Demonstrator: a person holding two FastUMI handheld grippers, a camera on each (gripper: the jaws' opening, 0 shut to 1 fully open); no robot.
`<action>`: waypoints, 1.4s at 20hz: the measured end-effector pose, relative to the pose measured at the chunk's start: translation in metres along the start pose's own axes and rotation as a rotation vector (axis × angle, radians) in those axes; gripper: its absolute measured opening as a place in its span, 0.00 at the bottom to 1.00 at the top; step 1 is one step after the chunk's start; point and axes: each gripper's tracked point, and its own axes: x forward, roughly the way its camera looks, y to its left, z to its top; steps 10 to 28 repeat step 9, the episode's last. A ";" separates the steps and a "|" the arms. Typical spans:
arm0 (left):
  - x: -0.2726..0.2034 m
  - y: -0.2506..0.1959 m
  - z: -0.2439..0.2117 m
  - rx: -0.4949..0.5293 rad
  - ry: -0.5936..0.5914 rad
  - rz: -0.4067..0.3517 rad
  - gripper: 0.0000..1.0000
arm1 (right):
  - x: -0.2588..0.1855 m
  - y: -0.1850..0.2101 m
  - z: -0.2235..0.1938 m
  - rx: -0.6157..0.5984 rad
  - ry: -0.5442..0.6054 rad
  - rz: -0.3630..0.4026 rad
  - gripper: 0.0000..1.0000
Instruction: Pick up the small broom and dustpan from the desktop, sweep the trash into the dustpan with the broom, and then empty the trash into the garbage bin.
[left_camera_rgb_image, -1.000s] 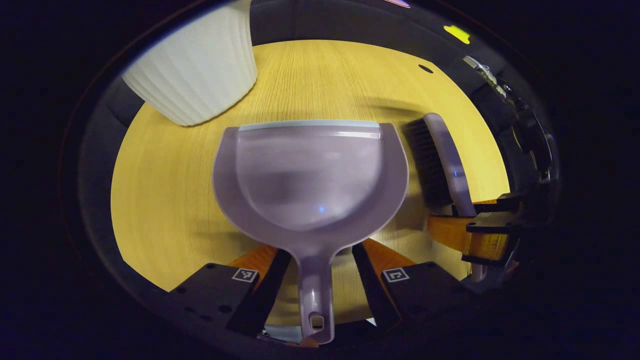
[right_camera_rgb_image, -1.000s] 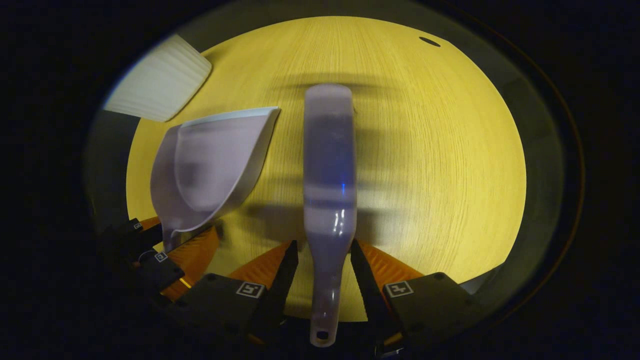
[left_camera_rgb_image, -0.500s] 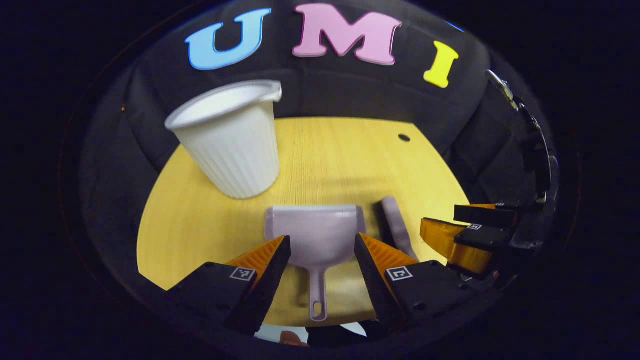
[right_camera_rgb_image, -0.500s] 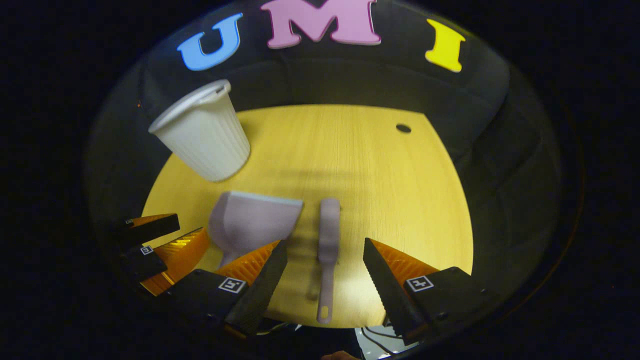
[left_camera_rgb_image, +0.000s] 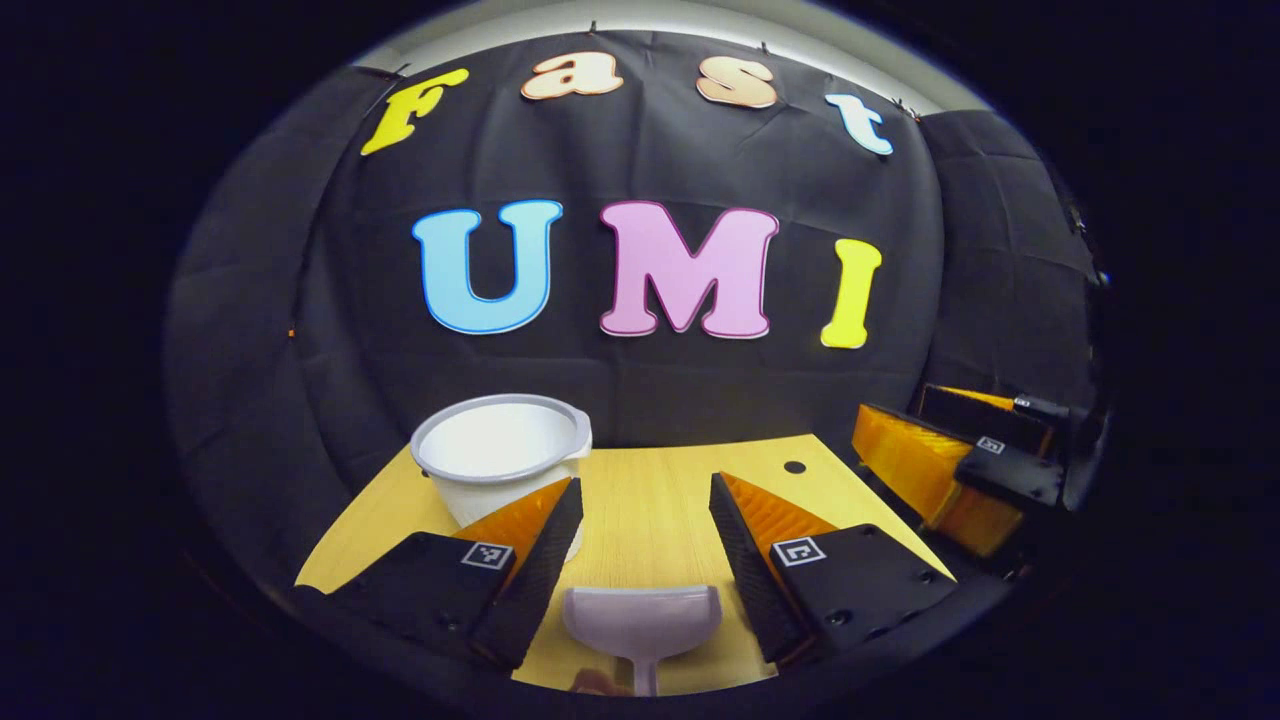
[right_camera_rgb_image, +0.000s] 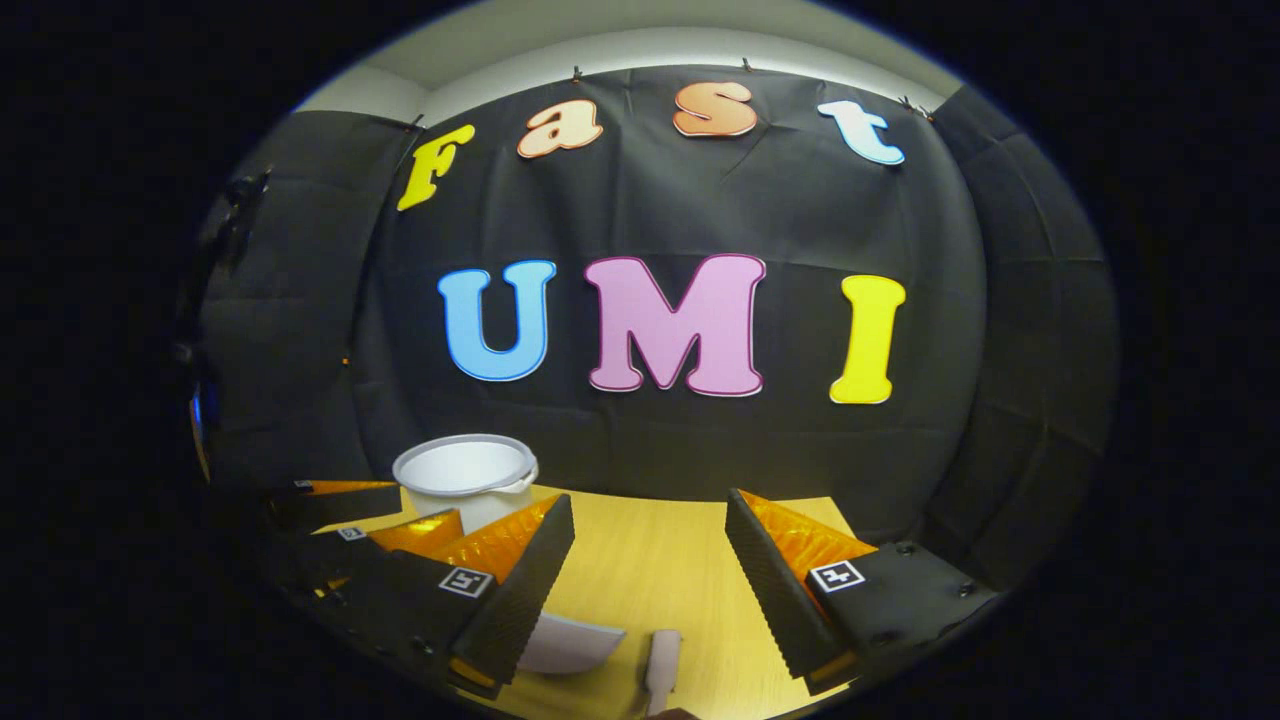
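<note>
Both grippers are held above a yellow wood-grain desktop (left_camera_rgb_image: 650, 500) and face the booth's black cloth wall. In the left gripper view, the left gripper (left_camera_rgb_image: 640, 525) has its two wedge-shaped fingers spread wide apart with nothing between them; the inner faces of the fingers are finely ribbed, and each finger base carries a small square black-and-white marker. Low between those fingers, lying flat on the desktop, is the small pale lilac plastic dustpan (left_camera_rgb_image: 642, 618), smooth and scoop-shaped, with its narrow handle pointing toward the camera. To the left stands the white ribbed plastic garbage bin (left_camera_rgb_image: 500, 455), round, open-topped and upright, partly behind the left finger. A small dark round hole (left_camera_rgb_image: 794, 467) marks the far right part of the desktop. At the right edge of this view the right gripper (left_camera_rgb_image: 950, 450) is seen from the side. In the right gripper view, that gripper's own fingers are likewise spread wide and hold nothing. Below them on the desktop lies the small broom with a pale lilac plastic back (right_camera_rgb_image: 662, 660), just beside the dustpan's rim. No readable brand or label shows on the tools.
</note>
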 end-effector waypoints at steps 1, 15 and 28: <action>-0.001 0.001 0.009 -0.058 -0.045 0.002 0.77 | -0.003 0.000 0.017 -0.005 -0.047 0.013 1.00; -0.020 0.012 0.044 -0.070 -0.144 0.023 0.75 | -0.011 0.001 0.052 -0.082 -0.165 -0.024 1.00; -0.020 0.012 0.044 -0.070 -0.144 0.023 0.75 | -0.011 0.001 0.052 -0.082 -0.165 -0.024 1.00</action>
